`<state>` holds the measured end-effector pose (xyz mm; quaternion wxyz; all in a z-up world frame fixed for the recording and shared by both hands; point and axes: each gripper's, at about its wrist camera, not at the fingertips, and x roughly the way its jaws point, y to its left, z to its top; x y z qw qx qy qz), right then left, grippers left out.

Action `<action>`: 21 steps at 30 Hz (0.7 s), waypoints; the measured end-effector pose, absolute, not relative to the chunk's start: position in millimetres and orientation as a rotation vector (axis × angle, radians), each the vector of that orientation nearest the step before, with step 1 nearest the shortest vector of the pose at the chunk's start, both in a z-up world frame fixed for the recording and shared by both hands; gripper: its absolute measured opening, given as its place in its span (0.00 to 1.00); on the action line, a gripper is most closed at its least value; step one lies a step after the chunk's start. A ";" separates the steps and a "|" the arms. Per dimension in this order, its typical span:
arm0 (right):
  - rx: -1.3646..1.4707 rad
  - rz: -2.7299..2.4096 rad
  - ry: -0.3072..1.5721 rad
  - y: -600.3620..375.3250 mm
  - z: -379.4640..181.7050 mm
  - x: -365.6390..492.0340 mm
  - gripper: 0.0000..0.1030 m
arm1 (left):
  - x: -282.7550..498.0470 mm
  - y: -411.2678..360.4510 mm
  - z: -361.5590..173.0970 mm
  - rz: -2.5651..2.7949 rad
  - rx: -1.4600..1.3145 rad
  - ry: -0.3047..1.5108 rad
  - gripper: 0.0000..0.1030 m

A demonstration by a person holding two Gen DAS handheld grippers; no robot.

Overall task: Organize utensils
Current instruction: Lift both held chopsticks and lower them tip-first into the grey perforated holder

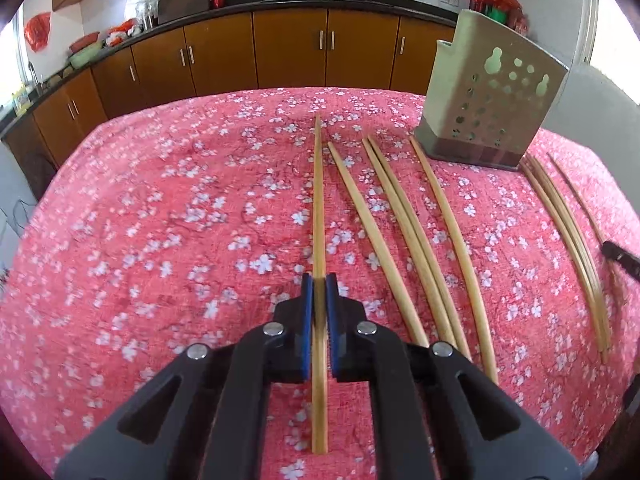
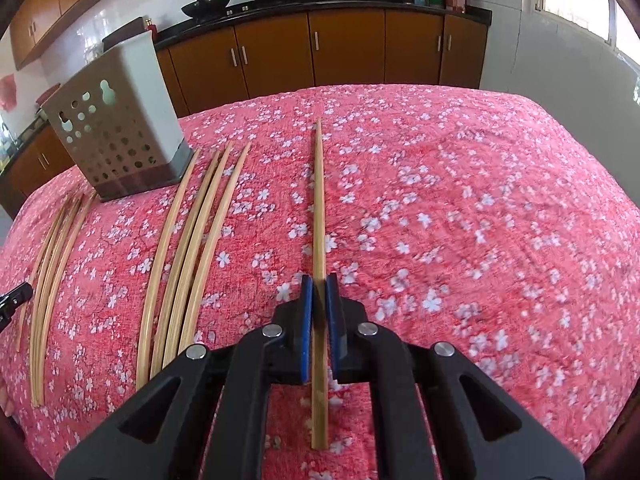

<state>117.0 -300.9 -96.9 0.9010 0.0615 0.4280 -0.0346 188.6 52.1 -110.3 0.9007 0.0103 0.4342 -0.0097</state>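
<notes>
Left wrist view: the middle stretch of the held chopstick (image 1: 318, 200) is hidden between the blue pads (image 1: 307, 320) of the left gripper (image 1: 319, 280), and a dark object (image 1: 622, 259) at the right edge is cut off, identity unclear. Right wrist view: same story, the right gripper (image 2: 319, 280) covers part of its chopstick (image 2: 319, 200), and a black piece (image 2: 14, 300) at the left edge is cropped. Inside of the perforated holder (image 2: 116, 132) cannot be seen; countertop items (image 1: 116, 36) too small to identify.

chopsticks (image 1: 319, 200): pale matt wood | holder (image 1: 492, 96): perforated matt plastic | tablecloth (image 1: 160, 220): textured floral cloth
</notes>
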 end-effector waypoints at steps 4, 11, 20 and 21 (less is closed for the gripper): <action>0.129 -0.064 0.767 -305.4 -59.5 106.2 0.08 | 178.6 60.1 -72.4 -0.021 0.011 0.810 0.08; 0.110 -0.051 0.578 -303.7 3.4 96.3 0.08 | 170.3 64.3 5.9 -0.038 -0.008 0.635 0.08; 0.131 -0.020 0.416 -295.4 62.9 99.0 0.08 | 180.0 60.8 76.4 -0.036 -0.021 0.496 0.08; 0.146 -0.008 0.386 -295.1 75.6 99.4 0.08 | 181.4 60.1 83.7 -0.040 -0.027 0.482 0.08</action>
